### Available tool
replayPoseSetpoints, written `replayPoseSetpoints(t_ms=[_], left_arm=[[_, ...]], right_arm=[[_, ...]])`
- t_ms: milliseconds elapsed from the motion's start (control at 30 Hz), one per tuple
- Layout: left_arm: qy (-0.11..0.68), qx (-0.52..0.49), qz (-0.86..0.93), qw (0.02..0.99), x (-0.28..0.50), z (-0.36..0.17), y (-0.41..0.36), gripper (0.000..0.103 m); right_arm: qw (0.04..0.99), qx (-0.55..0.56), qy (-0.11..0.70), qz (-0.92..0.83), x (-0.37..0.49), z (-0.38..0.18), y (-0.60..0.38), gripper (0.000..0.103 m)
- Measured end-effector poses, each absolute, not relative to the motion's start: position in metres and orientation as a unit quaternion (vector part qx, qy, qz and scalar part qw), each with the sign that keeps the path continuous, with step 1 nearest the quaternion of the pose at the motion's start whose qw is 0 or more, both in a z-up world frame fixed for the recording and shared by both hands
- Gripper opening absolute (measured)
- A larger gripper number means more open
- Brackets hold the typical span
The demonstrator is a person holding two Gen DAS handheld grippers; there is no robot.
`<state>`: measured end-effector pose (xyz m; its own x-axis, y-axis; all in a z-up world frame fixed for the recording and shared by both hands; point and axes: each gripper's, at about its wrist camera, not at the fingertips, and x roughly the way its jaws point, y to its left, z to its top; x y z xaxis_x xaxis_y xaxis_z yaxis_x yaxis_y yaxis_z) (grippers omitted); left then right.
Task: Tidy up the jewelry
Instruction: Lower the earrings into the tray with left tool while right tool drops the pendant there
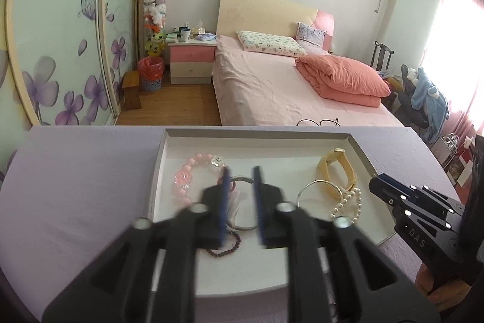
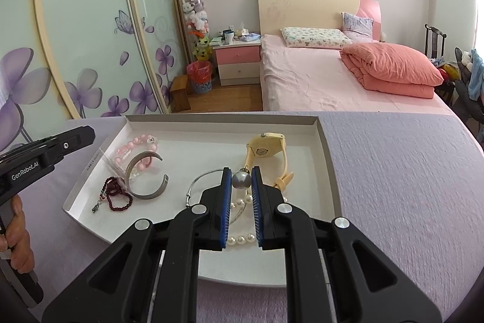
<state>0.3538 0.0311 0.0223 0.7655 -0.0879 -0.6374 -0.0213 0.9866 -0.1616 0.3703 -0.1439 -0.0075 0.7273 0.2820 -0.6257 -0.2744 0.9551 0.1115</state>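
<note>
The lavender-covered desk (image 2: pixel 393 171) fills the lower half of both views, and on it, at centre, sits a shallow white tray (image 2: pixel 328 141) holding the jewelry. In the right wrist view the right gripper (image 2: pixel 241 176) reaches up from the bottom edge, its jaws clamped on a silver ball (image 2: pixel 241 180) just above the pearl bracelet (image 2: pixel 240 238), with the yellow watch (image 2: pixel 266 149) behind. In the left wrist view the left gripper (image 1: pixel 240 175), jaws apart and empty, hangs over the silver cuff bangle (image 1: pixel 242 180), the pink bead bracelet (image 1: pixel 193 171) just left.

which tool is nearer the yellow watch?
Right. The right tool sits just in front of the yellow watch, shut on a silver ball; the left tool is over the silver cuff, farther left.
</note>
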Motion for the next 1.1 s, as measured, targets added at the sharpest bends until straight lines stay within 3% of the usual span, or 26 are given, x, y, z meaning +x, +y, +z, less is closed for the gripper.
replayPoseSetpoints(t_ms=[167, 233, 633, 967, 1100], left_arm=[[0.340, -0.085, -0.006, 0.936, 0.349, 0.021, 0.040, 0.037], [0.337, -0.082, 0.003, 0.938, 0.346, 0.022, 0.042, 0.049], [0.328, -0.047, 0.048, 0.942, 0.331, 0.020, 0.050, 0.066], [0.330, -0.040, 0.054, 0.941, 0.328, 0.013, 0.054, 0.074], [0.325, -0.046, 0.054, 0.943, 0.327, 0.013, 0.057, 0.083]], right_arm=[[0.929, 0.004, 0.341, 0.147, 0.370, -0.011, -0.142, 0.014], [0.928, 0.003, 0.342, 0.147, 0.370, -0.012, -0.142, 0.014], [0.931, 0.003, 0.336, 0.146, 0.374, -0.010, -0.135, 0.014], [0.930, 0.001, 0.340, 0.142, 0.377, -0.013, -0.133, 0.014], [0.931, -0.004, 0.337, 0.138, 0.381, -0.014, -0.132, 0.014]])
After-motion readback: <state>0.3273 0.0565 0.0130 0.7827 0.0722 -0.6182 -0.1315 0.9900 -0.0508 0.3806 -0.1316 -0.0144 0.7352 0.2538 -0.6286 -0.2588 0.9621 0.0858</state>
